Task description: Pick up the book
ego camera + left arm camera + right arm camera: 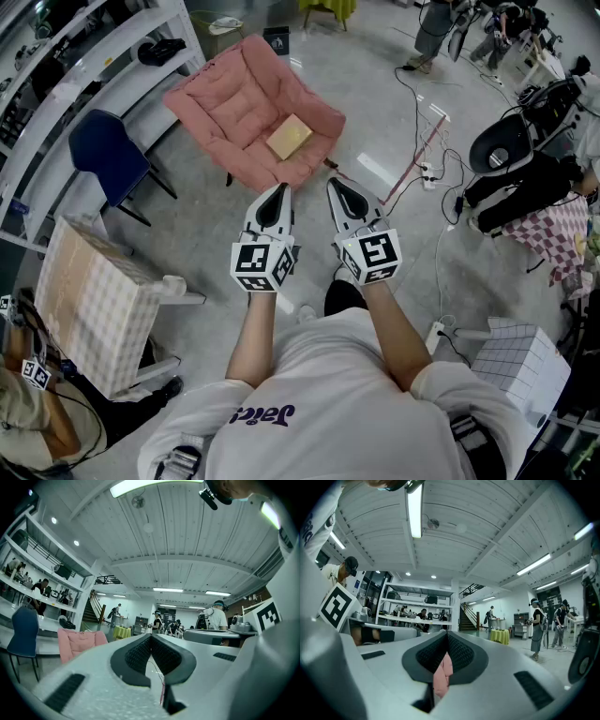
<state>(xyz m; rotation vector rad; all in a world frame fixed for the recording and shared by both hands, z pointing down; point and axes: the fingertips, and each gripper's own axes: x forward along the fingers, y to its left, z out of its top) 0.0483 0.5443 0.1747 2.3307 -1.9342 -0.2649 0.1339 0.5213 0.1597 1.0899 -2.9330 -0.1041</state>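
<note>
A tan book lies flat on the seat of a pink cushioned chair ahead of me in the head view. My left gripper is held level, short of the chair's front edge, its jaws shut with nothing between them. Beside it my right gripper is also level and shut on nothing. The pink chair shows at the left of the left gripper view, and a strip of the pink chair shows through the jaw gap in the right gripper view. The book is hidden in both gripper views.
A blue chair stands left of the pink one by white shelving. A checked box sits at my left, a white grid box at my right. Cables and a power strip cross the floor. Several people stand in the distance.
</note>
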